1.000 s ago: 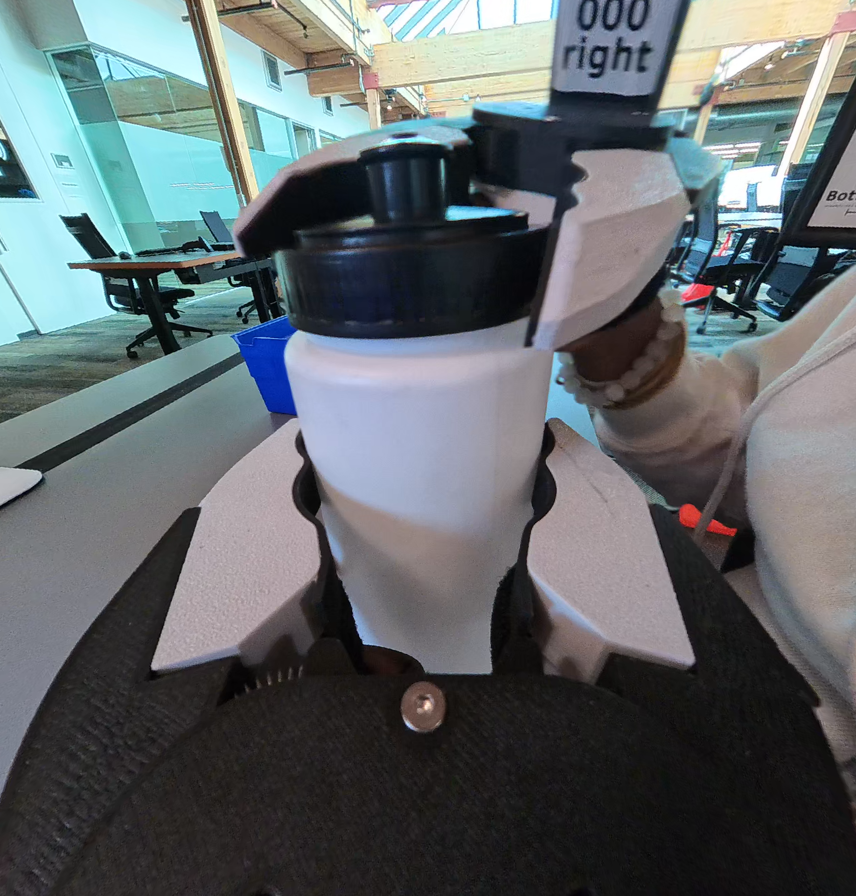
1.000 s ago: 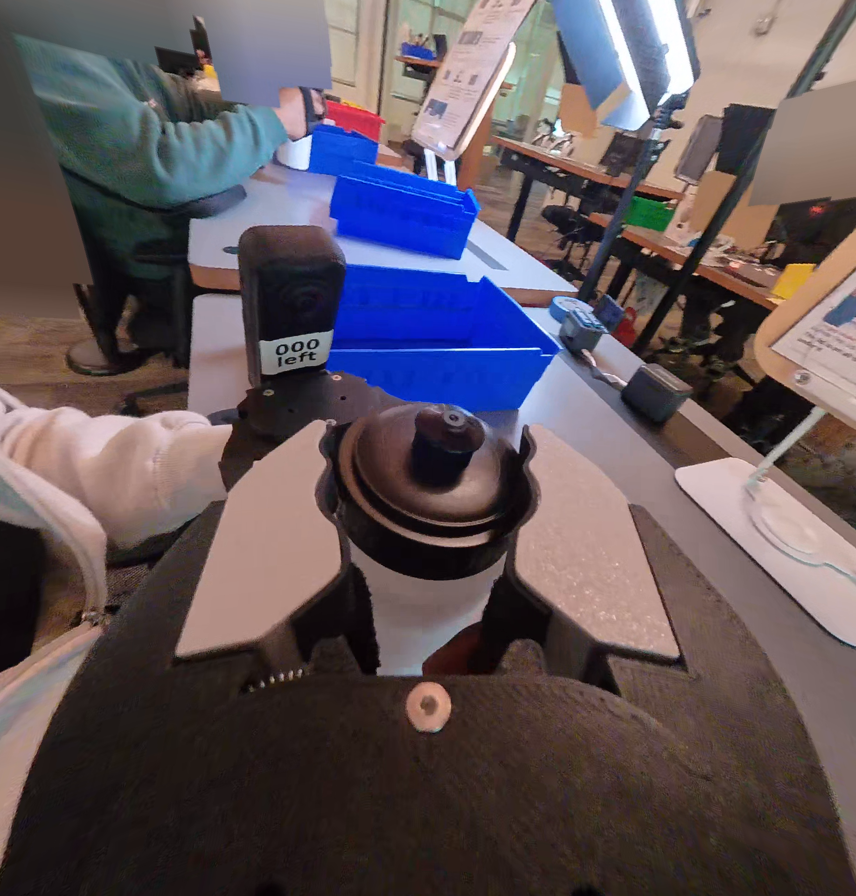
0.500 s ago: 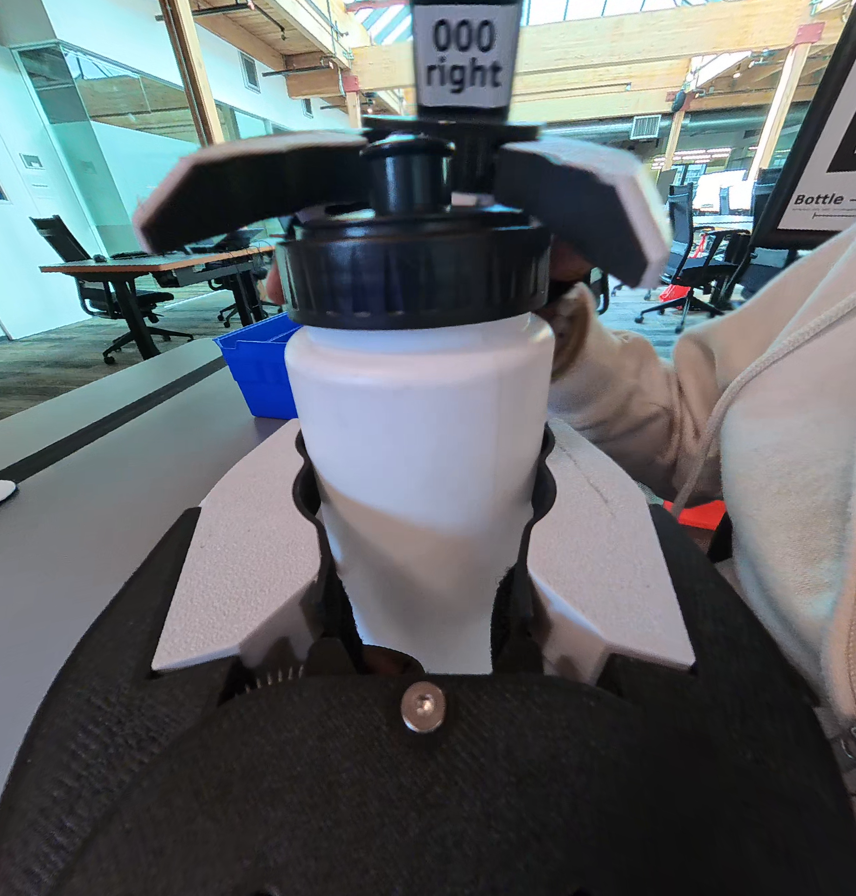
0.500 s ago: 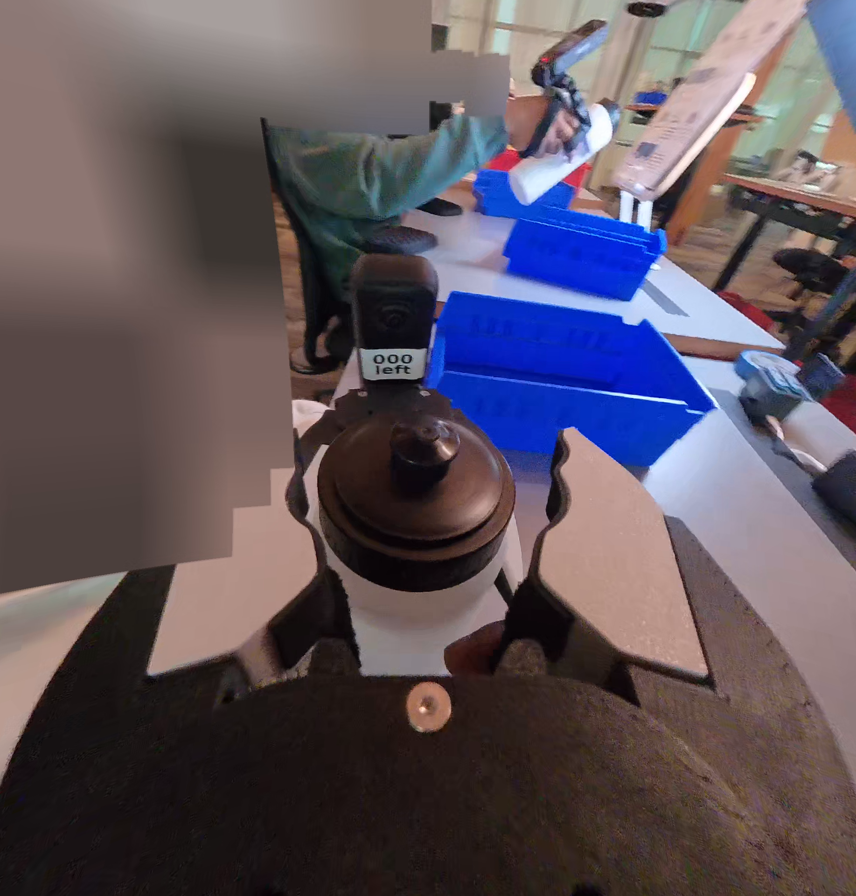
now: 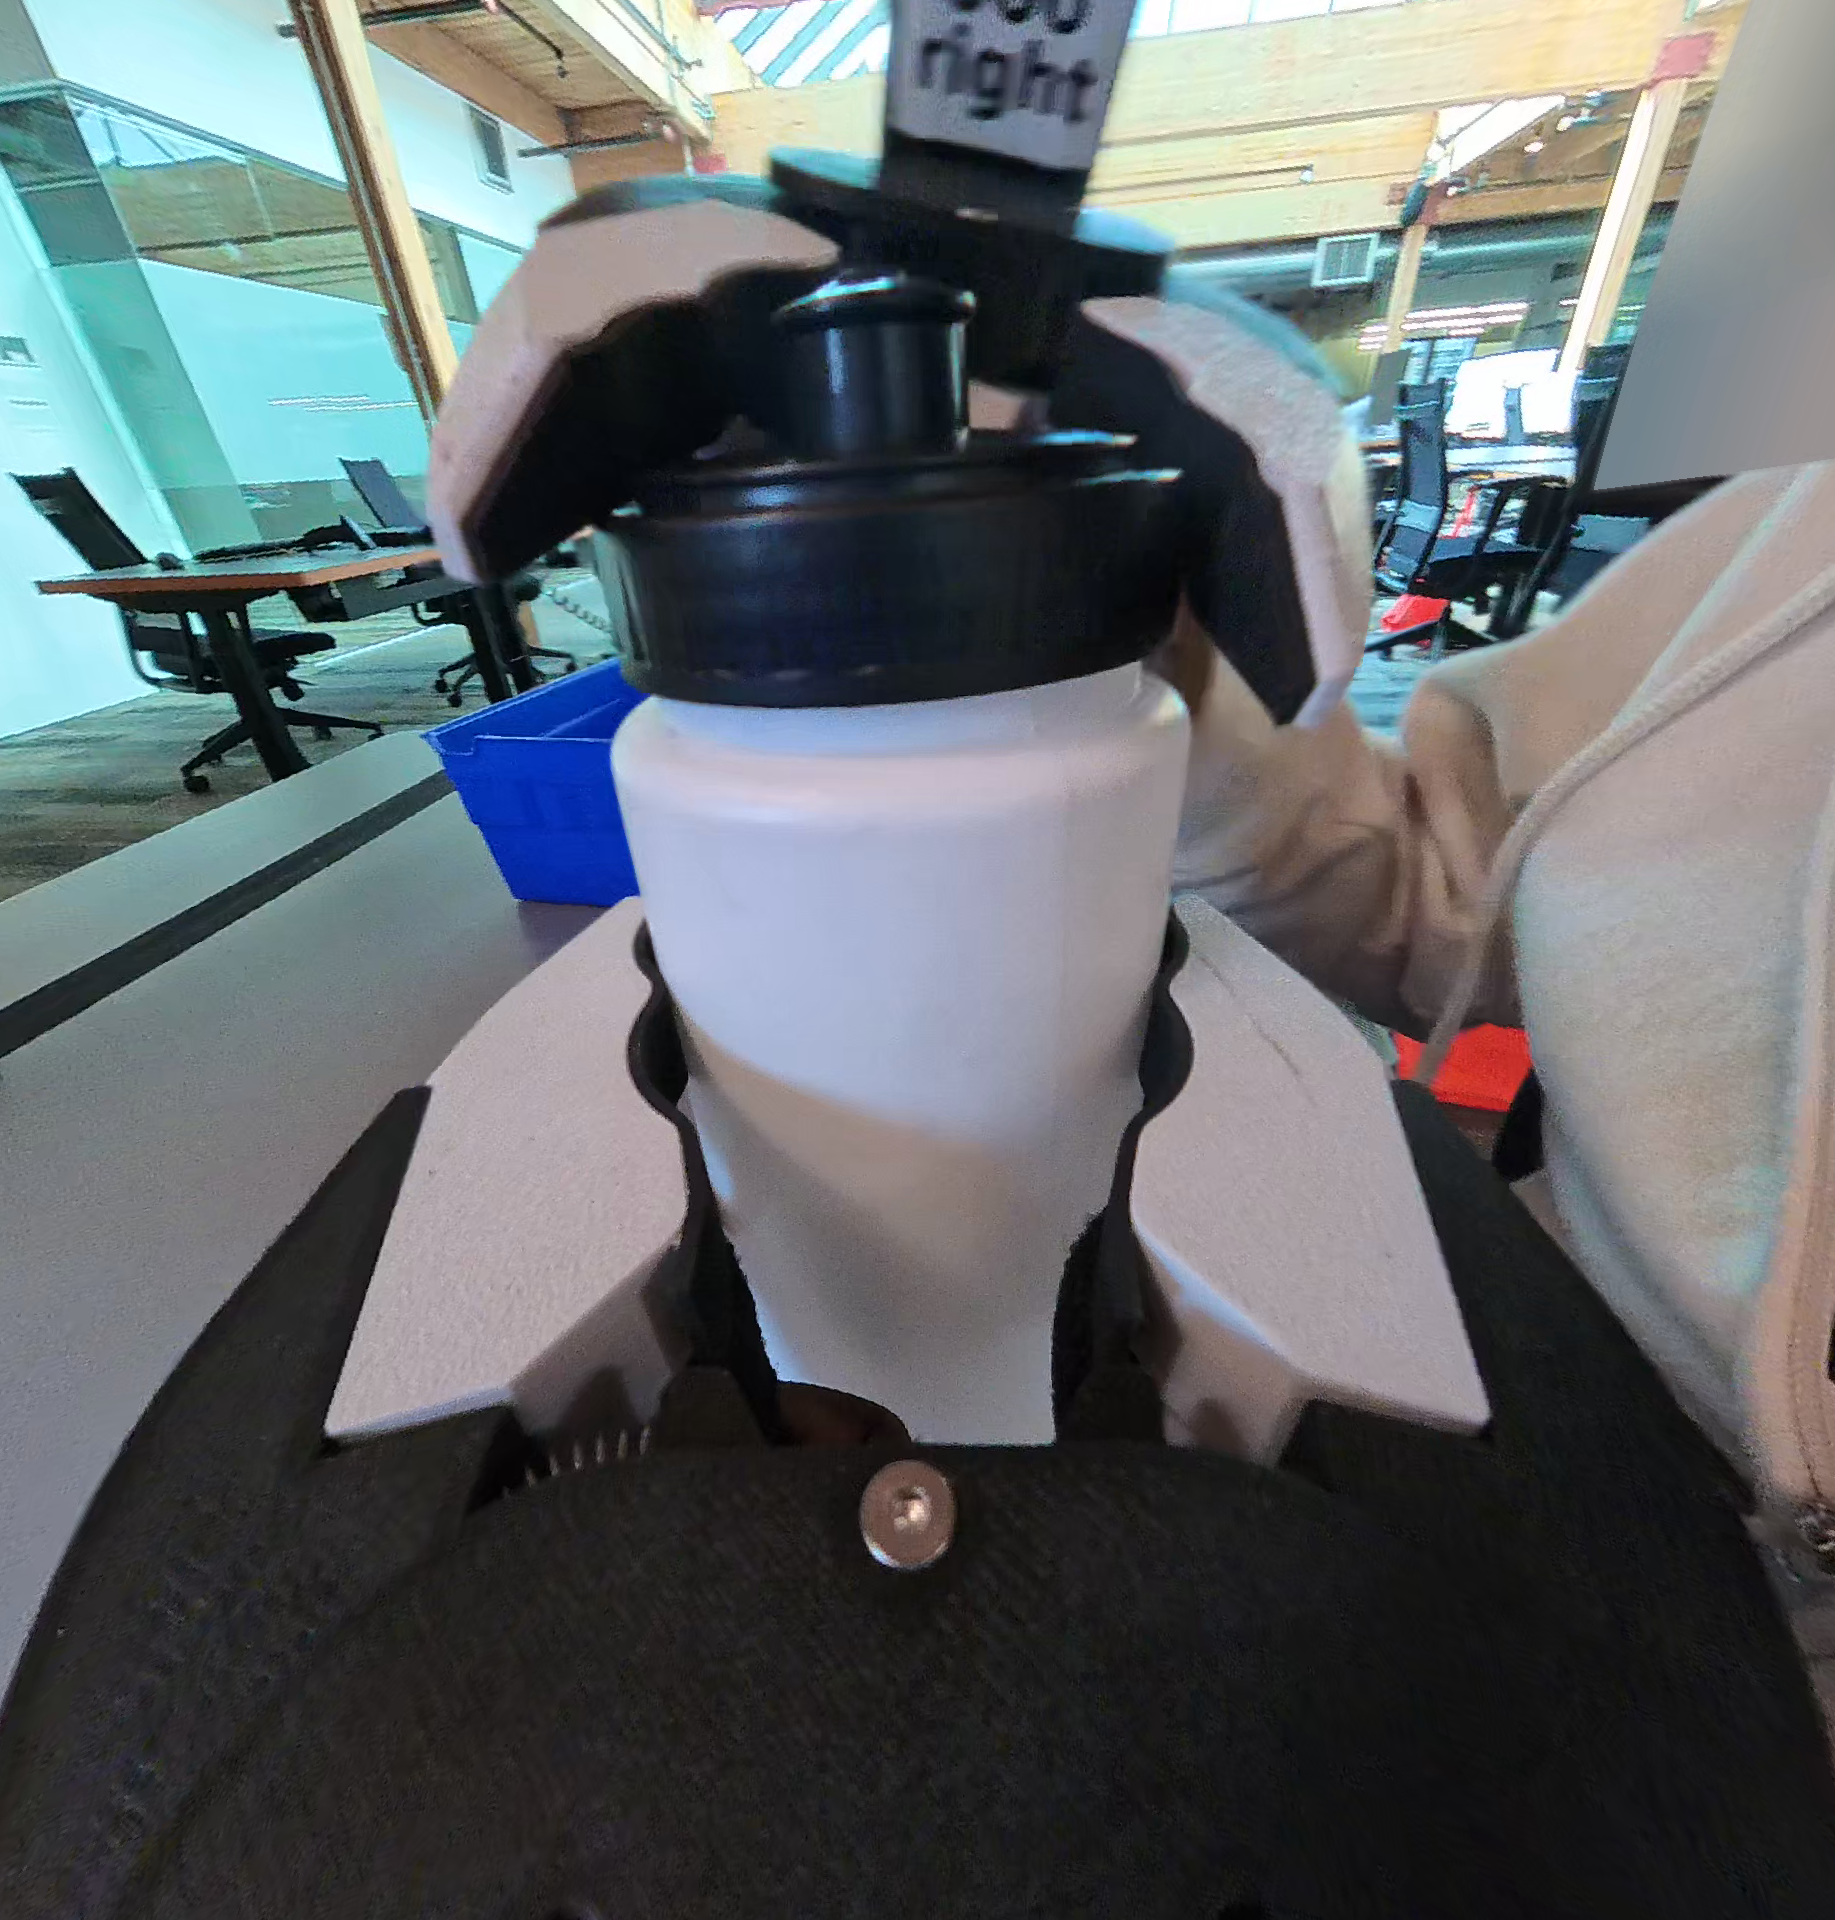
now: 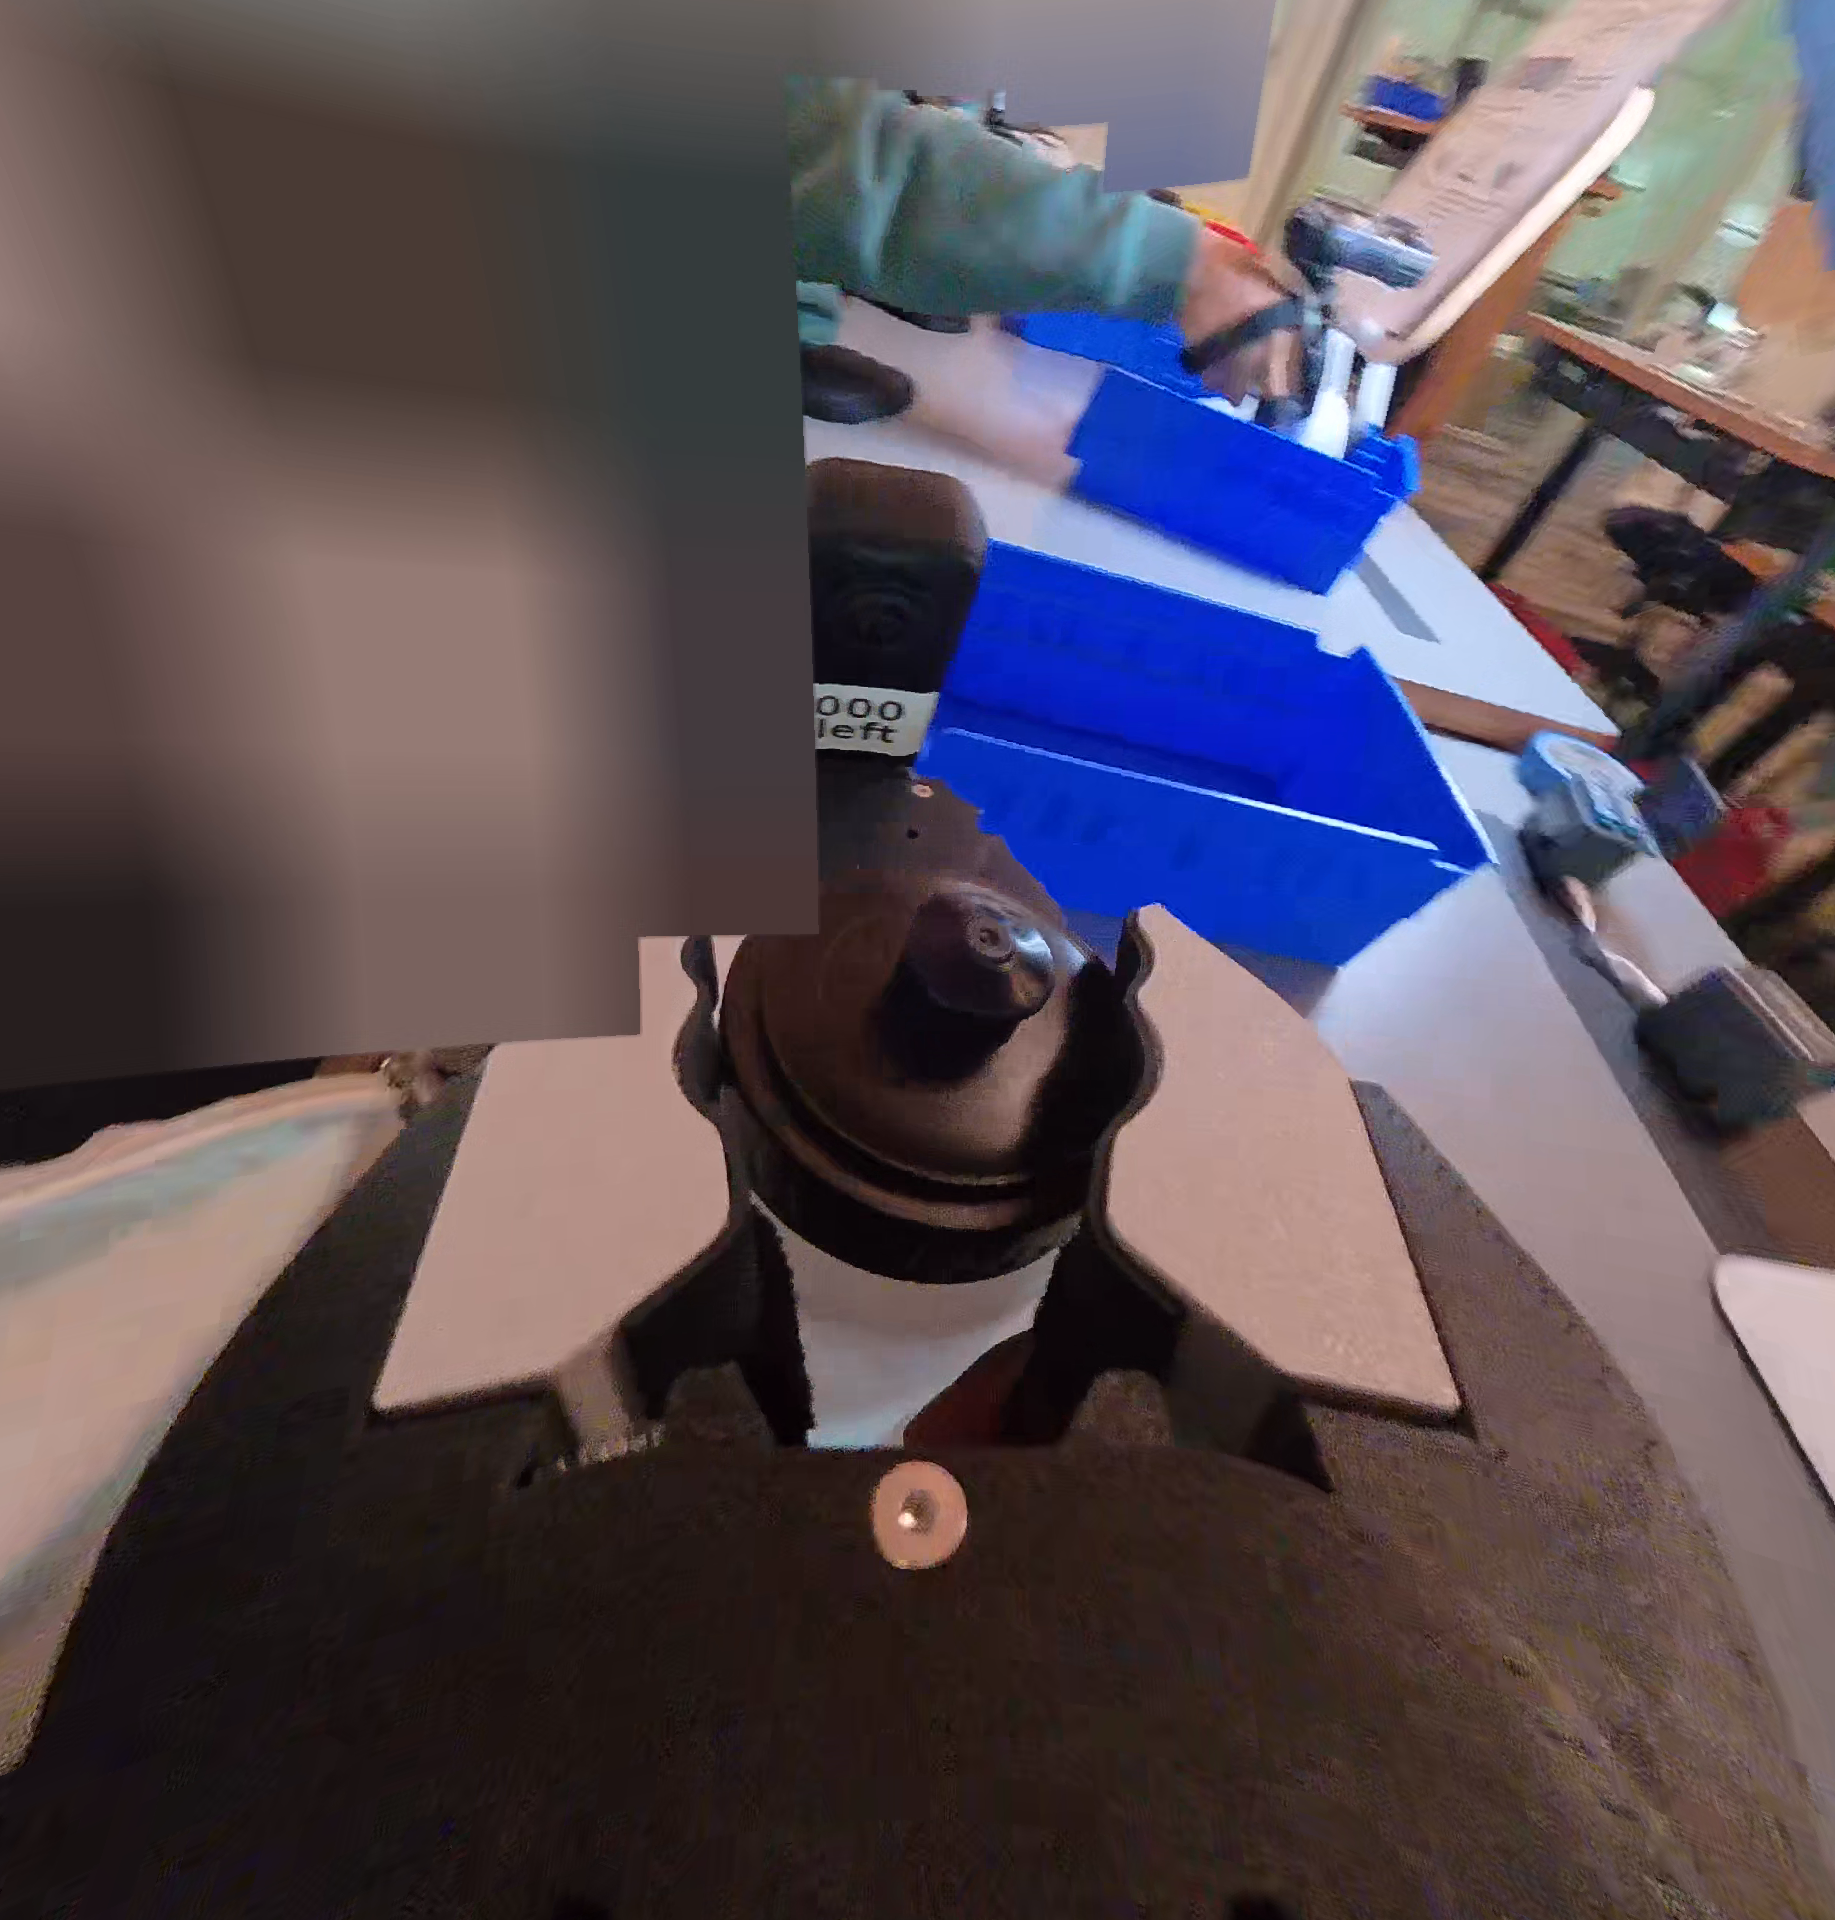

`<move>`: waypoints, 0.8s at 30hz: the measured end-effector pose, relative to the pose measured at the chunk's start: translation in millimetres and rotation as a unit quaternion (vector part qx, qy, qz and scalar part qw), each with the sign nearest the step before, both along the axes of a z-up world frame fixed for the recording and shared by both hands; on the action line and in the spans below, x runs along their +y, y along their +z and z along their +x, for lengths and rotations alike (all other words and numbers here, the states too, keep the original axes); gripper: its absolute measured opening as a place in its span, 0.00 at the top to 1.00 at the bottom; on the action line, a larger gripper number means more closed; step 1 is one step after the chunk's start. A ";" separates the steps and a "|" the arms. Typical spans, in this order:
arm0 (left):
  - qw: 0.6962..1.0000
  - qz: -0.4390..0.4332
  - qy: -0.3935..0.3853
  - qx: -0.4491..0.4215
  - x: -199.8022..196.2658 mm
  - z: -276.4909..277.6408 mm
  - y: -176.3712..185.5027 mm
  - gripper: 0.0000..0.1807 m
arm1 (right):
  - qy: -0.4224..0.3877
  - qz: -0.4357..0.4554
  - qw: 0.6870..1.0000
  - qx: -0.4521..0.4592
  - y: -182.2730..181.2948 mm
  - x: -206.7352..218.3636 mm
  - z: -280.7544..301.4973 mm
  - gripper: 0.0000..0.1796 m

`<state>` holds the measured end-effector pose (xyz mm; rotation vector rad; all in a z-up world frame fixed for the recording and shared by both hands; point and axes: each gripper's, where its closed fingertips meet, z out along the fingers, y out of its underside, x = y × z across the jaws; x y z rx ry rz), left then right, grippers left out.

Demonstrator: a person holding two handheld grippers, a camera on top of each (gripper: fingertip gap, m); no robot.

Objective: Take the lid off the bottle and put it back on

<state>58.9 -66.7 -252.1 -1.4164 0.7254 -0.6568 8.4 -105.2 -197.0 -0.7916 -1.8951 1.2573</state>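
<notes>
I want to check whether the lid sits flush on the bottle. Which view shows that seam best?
The left wrist view: it sees the lid side-on, with its lower edge meeting the bottle all along the front. The right wrist view looks down on the lid's top, and the right hand-held gripper hides its sides.

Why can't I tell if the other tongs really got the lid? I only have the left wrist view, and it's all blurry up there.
Observer: In the right wrist view, the right tongs hug the black lid on the white bottle, with one finger on each side of its rim.
Operator: Is there just one blue bin?
Observer: No, two. A second blue bin sits farther along the table, behind the near blue bin.
Operator: Is anybody over there?
Observer: Yes, a person's green sleeve reaches toward that second blue bin.
</notes>
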 end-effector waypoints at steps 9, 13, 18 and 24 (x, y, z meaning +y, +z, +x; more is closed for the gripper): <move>1.000 -0.013 0.000 -0.014 2.0 -1.6 -0.4 0.52 | 0.117 -0.051 0.992 0.021 4.3 -3.1 3.2 0.57; 1.000 -0.009 0.012 -0.010 3.5 -3.0 -0.6 0.52 | -0.042 -0.061 0.997 -0.002 1.5 11.1 0.5 0.45; 1.000 -0.008 0.022 -0.008 5.7 -5.1 -0.7 0.52 | -0.211 -0.072 0.974 0.023 3.6 17.3 3.5 0.50; 1.000 -0.005 0.017 -0.007 3.7 -5.5 -0.4 0.52 | -0.171 -0.032 0.985 0.020 1.2 19.5 0.5 0.57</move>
